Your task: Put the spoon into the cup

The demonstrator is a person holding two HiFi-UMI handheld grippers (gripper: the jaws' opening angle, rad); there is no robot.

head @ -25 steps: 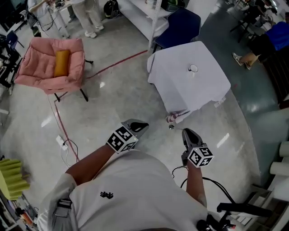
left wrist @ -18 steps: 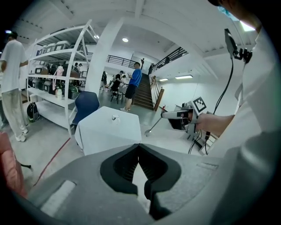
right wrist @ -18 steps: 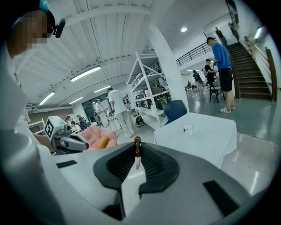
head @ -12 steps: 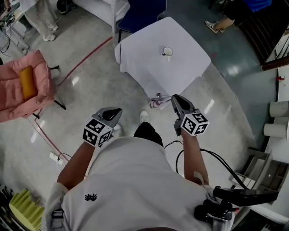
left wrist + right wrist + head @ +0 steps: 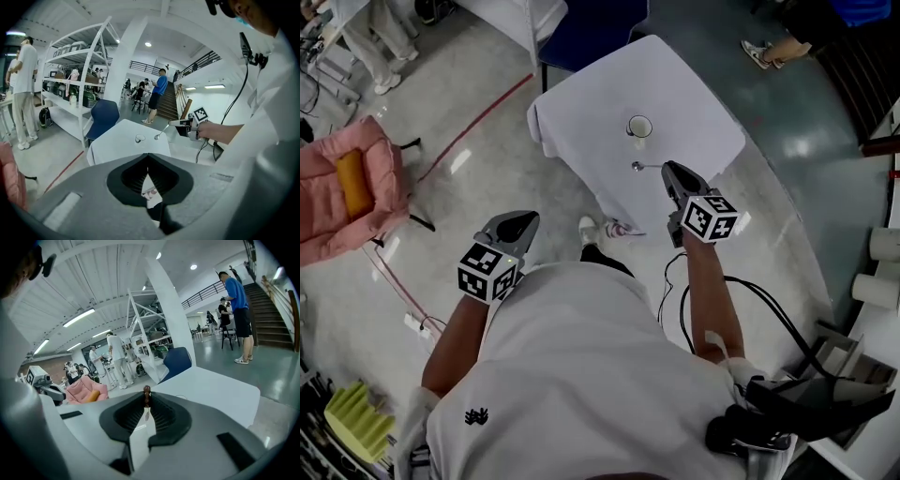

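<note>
White T-shirt (image 5: 581,375) with small black logo (image 5: 474,415), grey left gripper (image 5: 523,221) and right gripper (image 5: 672,172) bearing black-and-white marker cubes, trailing black cable (image 5: 769,309).

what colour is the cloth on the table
The cloth is white, clearest in the head view.

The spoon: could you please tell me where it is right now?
In the head view the spoon is clamped in the right gripper, right of centre, its bowl over the white table, just short of the cup.

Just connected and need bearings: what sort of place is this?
Probably a large indoor lab or workshop hall: open metal shelving racks, a staircase, a polished concrete floor with a red cable.
</note>
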